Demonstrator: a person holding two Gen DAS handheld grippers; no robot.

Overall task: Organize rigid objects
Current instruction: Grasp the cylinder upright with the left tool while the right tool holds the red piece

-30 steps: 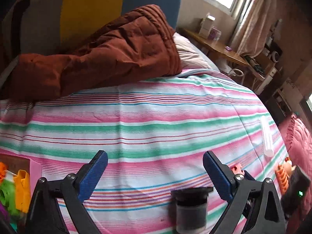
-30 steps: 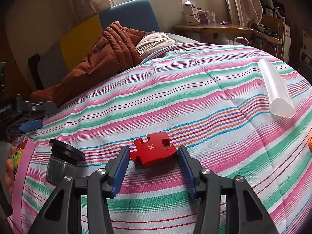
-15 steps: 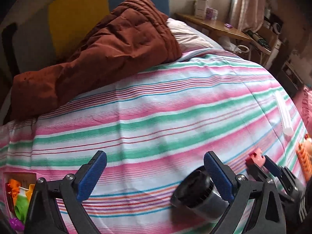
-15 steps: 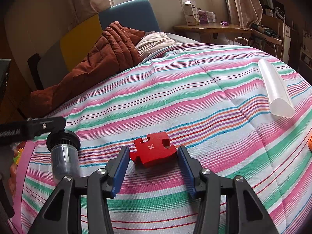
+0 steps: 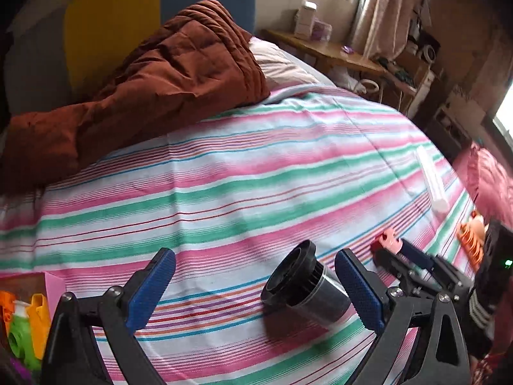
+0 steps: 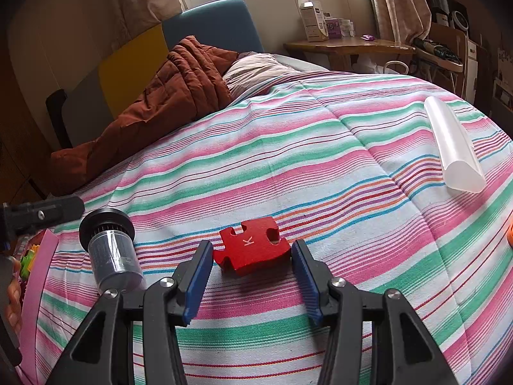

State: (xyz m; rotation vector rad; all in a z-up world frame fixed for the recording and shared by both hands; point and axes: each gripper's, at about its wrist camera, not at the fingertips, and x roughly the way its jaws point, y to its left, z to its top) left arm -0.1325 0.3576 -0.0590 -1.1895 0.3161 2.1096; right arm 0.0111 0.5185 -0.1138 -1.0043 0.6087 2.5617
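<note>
A red jigsaw piece (image 6: 253,245) marked K lies on the striped bedspread (image 6: 320,147). My right gripper (image 6: 252,268) is open, its blue pads on either side of the piece's near edge. A black-capped grey cylinder (image 5: 304,288) lies on its side just inside my left gripper's right finger (image 5: 359,285). My left gripper (image 5: 255,284) is open and holds nothing. The cylinder also shows in the right wrist view (image 6: 110,248), left of the red piece. A pink box (image 5: 19,314) with colourful toys sits at the lower left.
A white translucent tube (image 6: 452,146) lies at the right of the bed. An orange toy (image 5: 469,235) lies near the right edge. A brown quilt (image 5: 144,83) and a pillow (image 6: 256,67) are at the head. A wooden desk (image 6: 346,46) stands beyond.
My left gripper has swung towards the cylinder, which now shows lying on its side by its right finger. My right gripper and the red piece have not moved.
</note>
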